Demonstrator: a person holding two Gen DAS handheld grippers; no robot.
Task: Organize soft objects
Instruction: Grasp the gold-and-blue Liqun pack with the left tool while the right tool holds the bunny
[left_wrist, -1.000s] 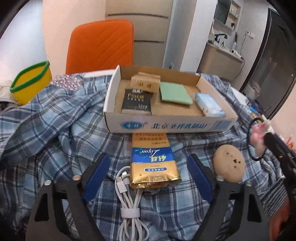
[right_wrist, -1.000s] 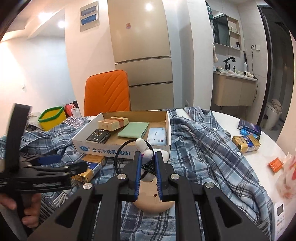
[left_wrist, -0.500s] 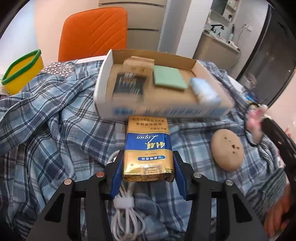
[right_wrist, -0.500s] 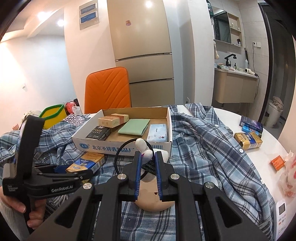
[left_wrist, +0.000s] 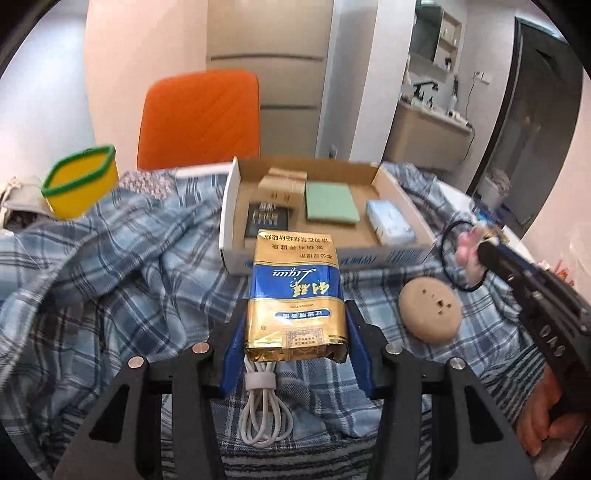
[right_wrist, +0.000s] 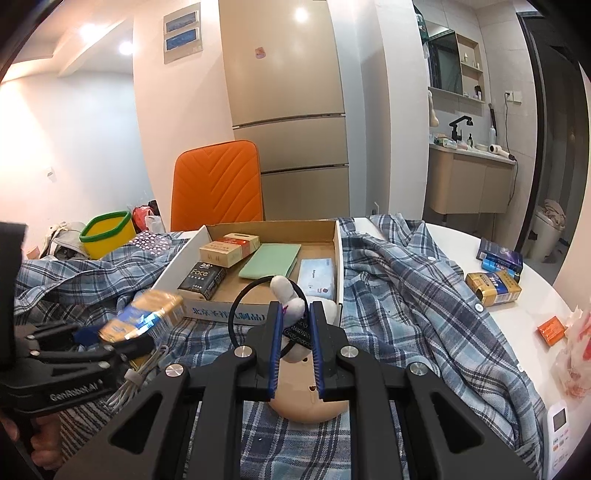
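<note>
My left gripper (left_wrist: 295, 332) is shut on a gold and blue soft pack (left_wrist: 295, 291), held above the plaid cloth just in front of the cardboard box (left_wrist: 229, 221). From the right wrist, the same pack (right_wrist: 144, 317) shows blurred at the left. The box (right_wrist: 255, 315) holds a black tissue pack (right_wrist: 203, 278), brown packs (right_wrist: 229, 249), a green pack (right_wrist: 269, 260) and a blue tissue pack (right_wrist: 317, 275). My right gripper (right_wrist: 295, 310) is shut on a white plush hair tie (right_wrist: 284, 290) with a black elastic loop, over a round beige cushion (right_wrist: 295, 398).
A coiled white cable (left_wrist: 264, 413) lies on the cloth under the left gripper. A yellow, green-rimmed basket (left_wrist: 79, 181) and an orange chair (left_wrist: 199, 118) stand behind. At the right lie another gold pack (right_wrist: 493, 288), dark blue boxes (right_wrist: 498, 256) and a small orange pack (right_wrist: 552, 330).
The left jaws closed on the gold and blue pack and lifted it off the cloth toward the box, uncovering the cable. The right gripper has kept still with the hair tie.
</note>
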